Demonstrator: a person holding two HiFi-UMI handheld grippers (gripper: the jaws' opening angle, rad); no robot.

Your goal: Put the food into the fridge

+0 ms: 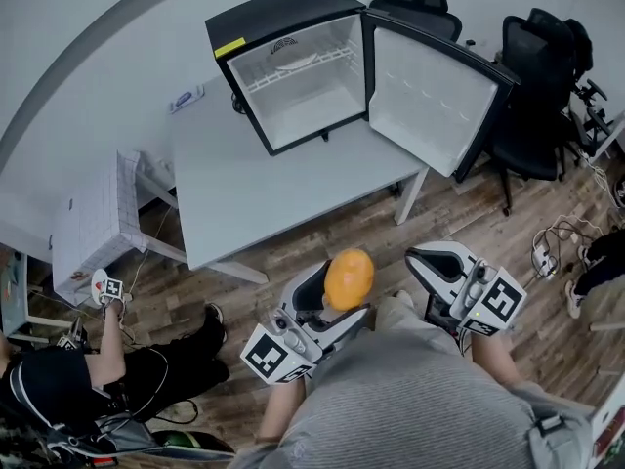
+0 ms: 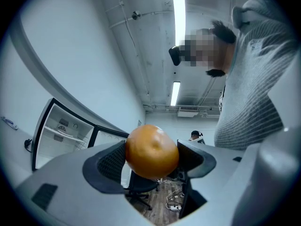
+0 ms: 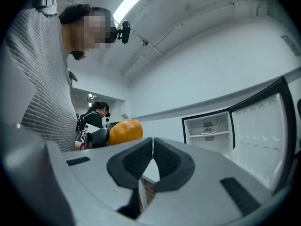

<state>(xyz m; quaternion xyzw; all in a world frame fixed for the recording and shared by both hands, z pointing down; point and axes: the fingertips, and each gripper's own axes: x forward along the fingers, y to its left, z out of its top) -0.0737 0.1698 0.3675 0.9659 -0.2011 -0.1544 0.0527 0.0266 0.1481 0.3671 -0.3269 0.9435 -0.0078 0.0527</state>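
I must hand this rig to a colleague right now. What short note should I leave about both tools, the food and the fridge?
Left tool: shut on the orange, held above the wooden floor, short of the table.
Right tool: shut, nothing in it.
Fridge: stands on the grey table, with its door swung wide open. Something white lies on the upper shelf; I cannot tell what it is.
Done: the orange is in the grip and the fridge is open.
Left: carry the orange to the fridge, set it inside and release it. Closing the door afterwards is probably needed.
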